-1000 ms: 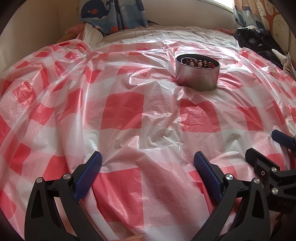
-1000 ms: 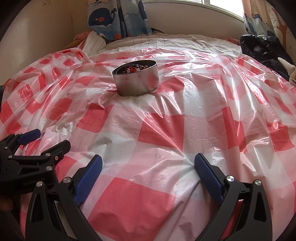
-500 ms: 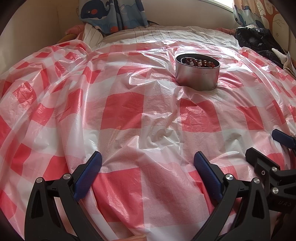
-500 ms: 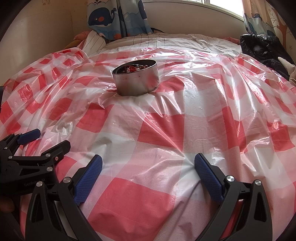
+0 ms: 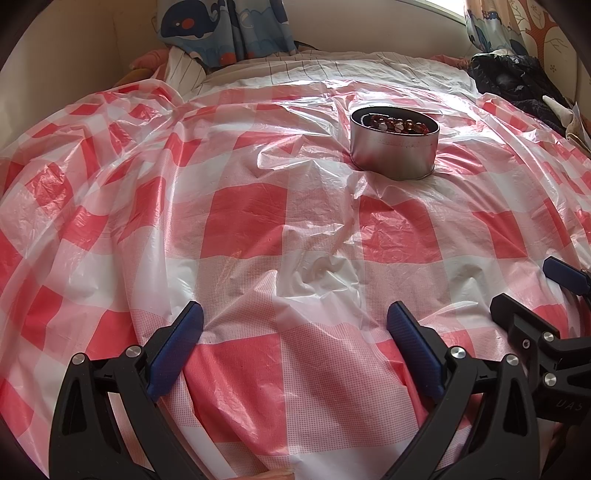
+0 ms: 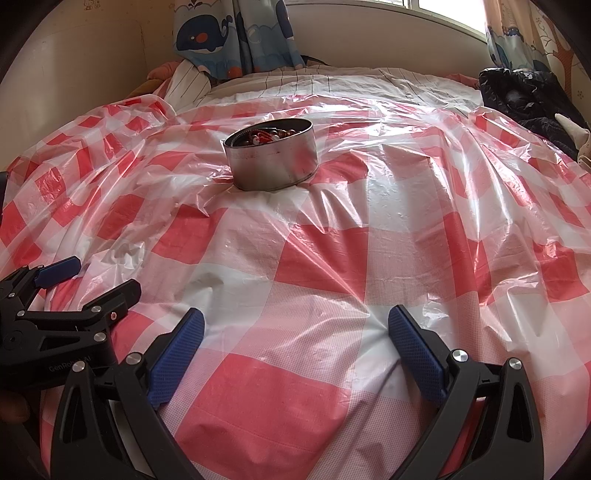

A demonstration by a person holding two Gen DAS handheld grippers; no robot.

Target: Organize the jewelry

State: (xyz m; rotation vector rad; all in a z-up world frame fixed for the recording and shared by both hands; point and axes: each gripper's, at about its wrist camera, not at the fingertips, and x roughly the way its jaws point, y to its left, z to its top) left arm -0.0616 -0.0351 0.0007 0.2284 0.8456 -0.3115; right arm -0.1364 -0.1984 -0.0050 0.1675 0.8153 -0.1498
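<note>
A round metal tin (image 5: 394, 153) stands on the red and white checked plastic sheet (image 5: 258, 221), holding reddish beaded jewelry (image 5: 397, 124). It also shows in the right wrist view (image 6: 272, 159), with the beads (image 6: 264, 136) inside. My left gripper (image 5: 294, 325) is open and empty, low over the near part of the sheet, well short of the tin. My right gripper (image 6: 295, 328) is open and empty, beside it on the right. Each gripper shows at the edge of the other's view, the right gripper (image 5: 535, 291) and the left gripper (image 6: 94, 277).
The sheet covers a bed with a striped cover (image 6: 332, 83) at the far end. A whale-print curtain (image 6: 236, 37) hangs at the back. A dark bundle of clothes (image 6: 532, 99) lies at the far right, below a window sill (image 6: 406, 11).
</note>
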